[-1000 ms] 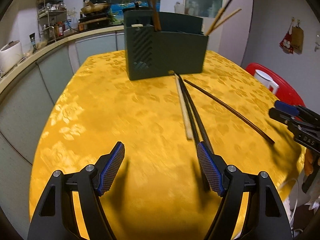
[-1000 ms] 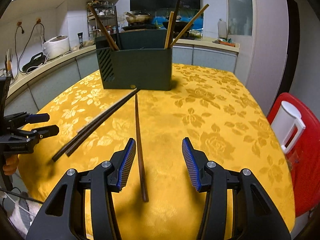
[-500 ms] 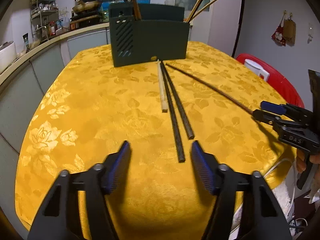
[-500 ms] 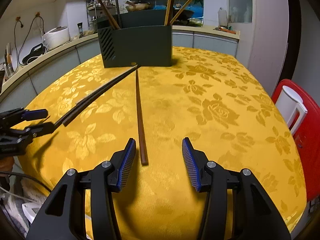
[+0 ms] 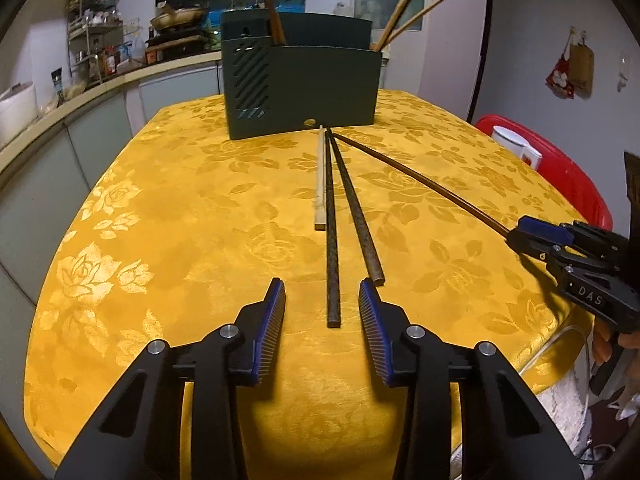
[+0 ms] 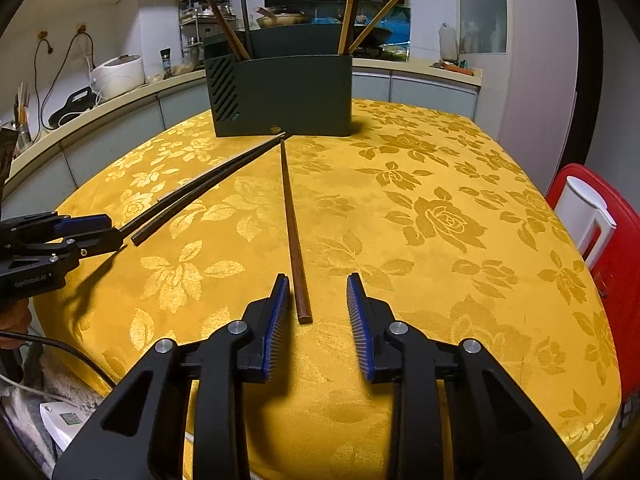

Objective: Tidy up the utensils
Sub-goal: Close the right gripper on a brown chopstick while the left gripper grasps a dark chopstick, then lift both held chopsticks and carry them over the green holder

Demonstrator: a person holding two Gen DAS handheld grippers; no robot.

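A dark green utensil holder (image 5: 300, 84) (image 6: 284, 92) stands at the table's far side with several chopsticks upright in it. Two dark chopsticks (image 5: 332, 240) (image 6: 208, 180) and a short pale one (image 5: 320, 184) lie on the yellow cloth in front of it. A brown chopstick (image 6: 294, 236) (image 5: 420, 182) lies apart to their right. My left gripper (image 5: 322, 300) is open, its jaws either side of a dark chopstick's near end. My right gripper (image 6: 314, 300) is open around the brown chopstick's near end.
The round table (image 5: 180, 220) has a yellow floral cloth. A red chair with a white jug (image 6: 588, 216) stands at the right. A kitchen counter with a rice cooker (image 6: 118, 74) runs behind.
Both grippers have pulled back toward the table's near edge and narrowed their opening. The left one now lines up with the dark chopsticks' ends, the right one with the brown chopstick's end.
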